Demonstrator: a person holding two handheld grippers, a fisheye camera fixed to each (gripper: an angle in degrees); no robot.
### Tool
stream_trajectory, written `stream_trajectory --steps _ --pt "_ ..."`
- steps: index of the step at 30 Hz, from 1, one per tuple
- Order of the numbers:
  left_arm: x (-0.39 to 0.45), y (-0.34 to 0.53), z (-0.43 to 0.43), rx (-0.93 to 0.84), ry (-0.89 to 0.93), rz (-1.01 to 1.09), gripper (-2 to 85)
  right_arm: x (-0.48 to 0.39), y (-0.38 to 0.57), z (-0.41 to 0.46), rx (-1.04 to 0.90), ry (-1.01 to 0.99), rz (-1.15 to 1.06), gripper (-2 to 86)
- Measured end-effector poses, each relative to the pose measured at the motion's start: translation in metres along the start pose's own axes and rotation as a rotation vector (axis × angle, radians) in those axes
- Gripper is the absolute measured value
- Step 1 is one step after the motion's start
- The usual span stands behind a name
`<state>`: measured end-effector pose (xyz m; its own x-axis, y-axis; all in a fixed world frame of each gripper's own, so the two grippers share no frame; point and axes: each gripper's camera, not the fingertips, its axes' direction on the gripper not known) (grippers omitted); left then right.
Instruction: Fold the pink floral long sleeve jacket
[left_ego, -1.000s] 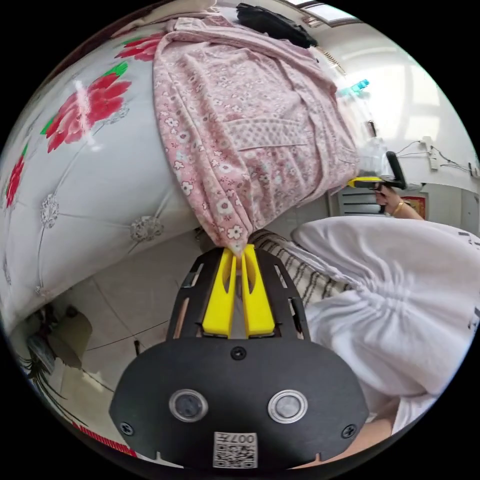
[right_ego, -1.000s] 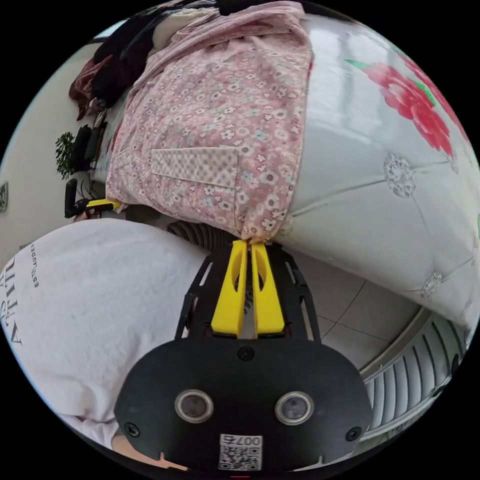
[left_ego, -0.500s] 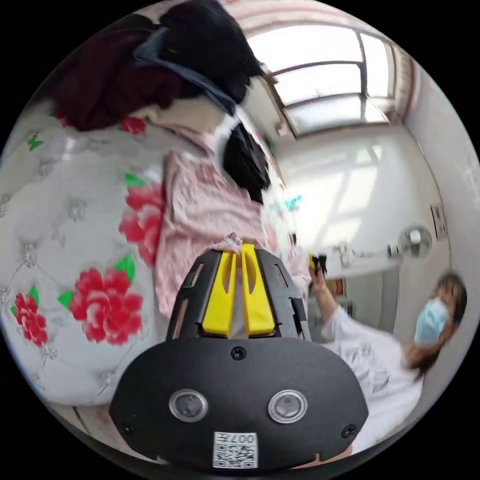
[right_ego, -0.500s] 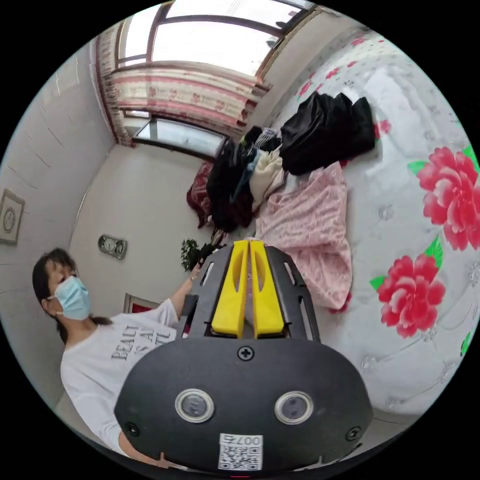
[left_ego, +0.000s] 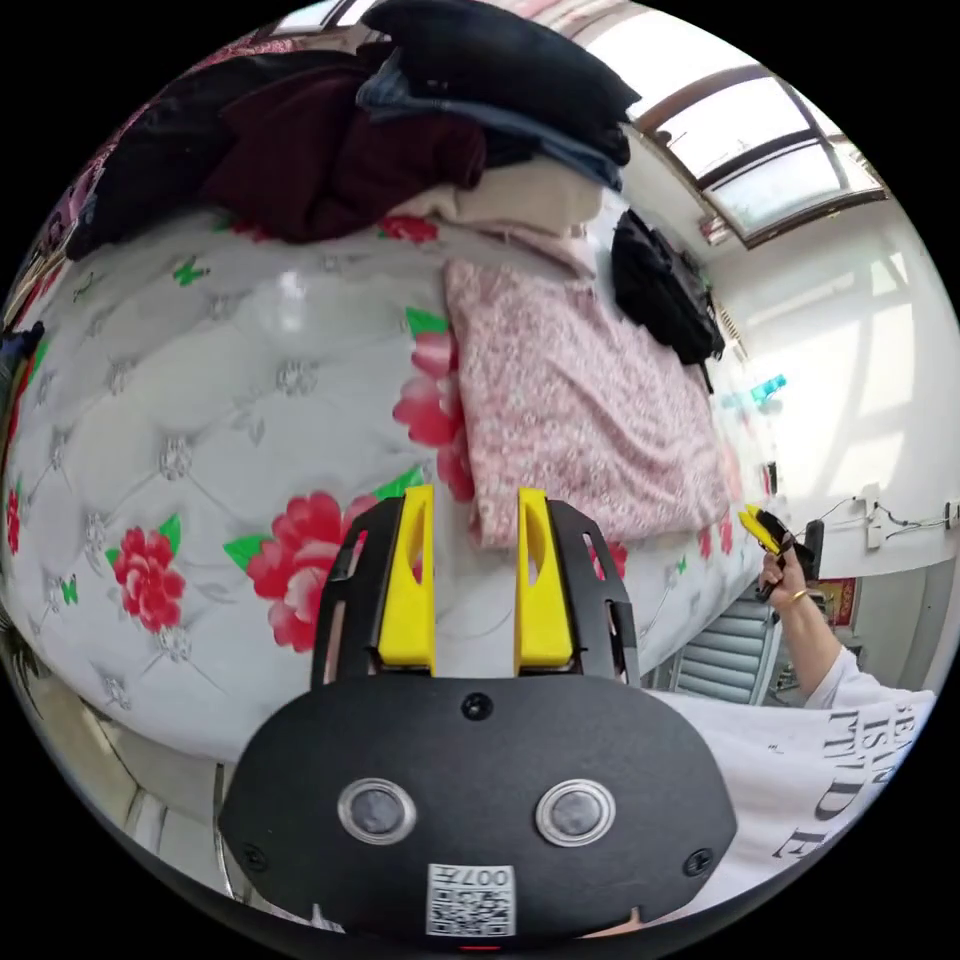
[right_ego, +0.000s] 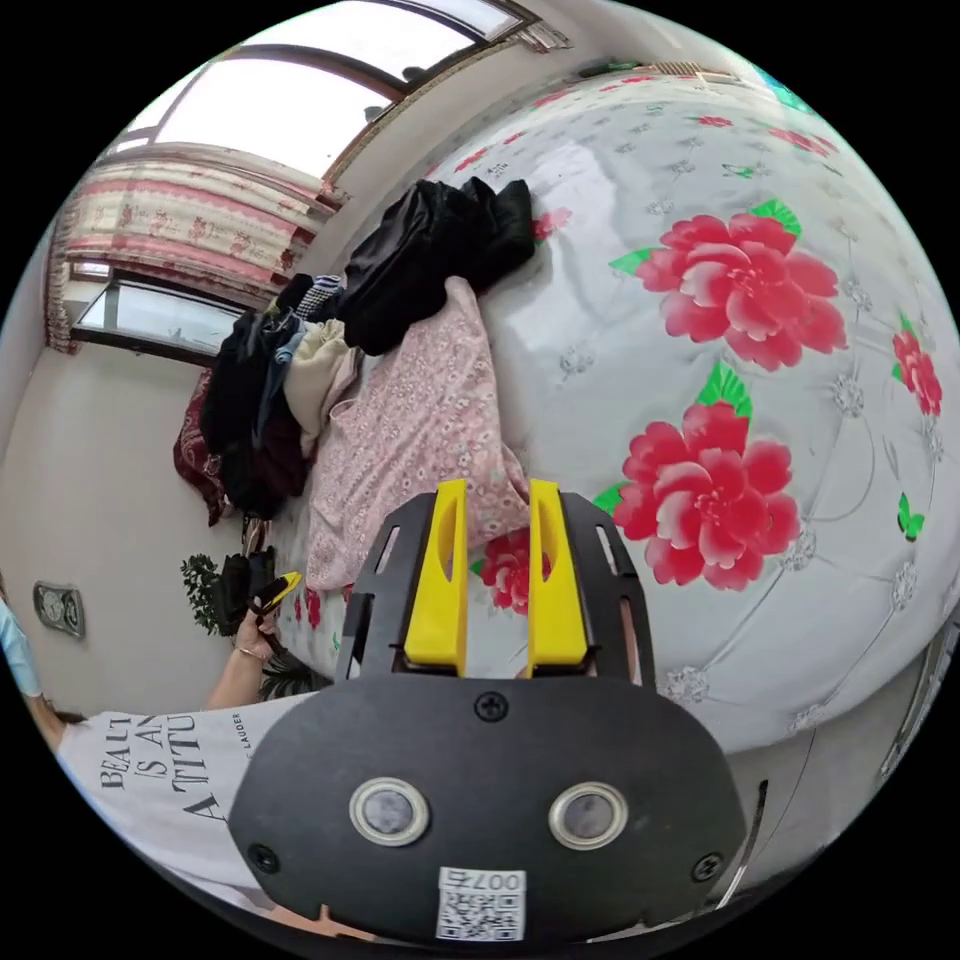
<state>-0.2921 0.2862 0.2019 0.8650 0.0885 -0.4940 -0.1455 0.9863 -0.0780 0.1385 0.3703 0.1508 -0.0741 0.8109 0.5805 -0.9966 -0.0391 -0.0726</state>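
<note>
The far end of the pink floral jacket (left_ego: 580, 400) is tucked under a heap of dark and cream clothes (left_ego: 400, 130), so its collar and sleeves are hard to make out. A black garment (left_ego: 665, 290) lies touching the jacket's edge beside the heap. The jacket itself lies flat on the bed (left_ego: 200, 400), on a white quilted cover printed with red flowers, its near hem close to the bed's edge.

The left hand-held gripper (left_ego: 470, 545) hangs just short of that hem, yellow jaws spread apart with nothing between them. In the right gripper view, the right hand-held gripper (right_ego: 497, 560) is likewise parted and empty, near the jacket's other near corner. The person's hand (left_ego: 785, 580) is raised beside the bed, forearm angled up, the arm's white sleeve cut off at the picture's rim.
</note>
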Motion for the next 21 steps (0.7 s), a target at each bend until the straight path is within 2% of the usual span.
stream_trajectory --steps 2,6,8,12,16,21 --pt "0.014 0.002 0.016 -0.037 -0.066 0.038 12.1 0.017 0.005 0.012 -0.032 0.007 0.07 6.4" --pt "0.056 -0.016 0.061 -0.174 -0.35 0.183 10.7 0.027 -0.003 0.03 -0.048 -0.034 0.14 6.1" --pt "0.072 -0.02 0.071 -0.184 -0.403 0.248 8.0 0.026 -0.012 0.044 -0.072 -0.058 0.17 4.1" --pt "0.067 -0.021 0.077 -0.154 -0.303 0.178 0.3 0.024 -0.017 0.044 -0.079 -0.073 0.185 0.8" --pt "0.05 -0.016 0.069 -0.149 -0.182 0.077 -0.7 0.033 -0.003 0.002 -0.012 -0.123 0.12 0.0" --pt "0.047 0.017 0.076 -0.194 -0.089 -0.006 -0.8 0.081 0.042 -0.019 -0.027 -0.128 0.226 -0.2"
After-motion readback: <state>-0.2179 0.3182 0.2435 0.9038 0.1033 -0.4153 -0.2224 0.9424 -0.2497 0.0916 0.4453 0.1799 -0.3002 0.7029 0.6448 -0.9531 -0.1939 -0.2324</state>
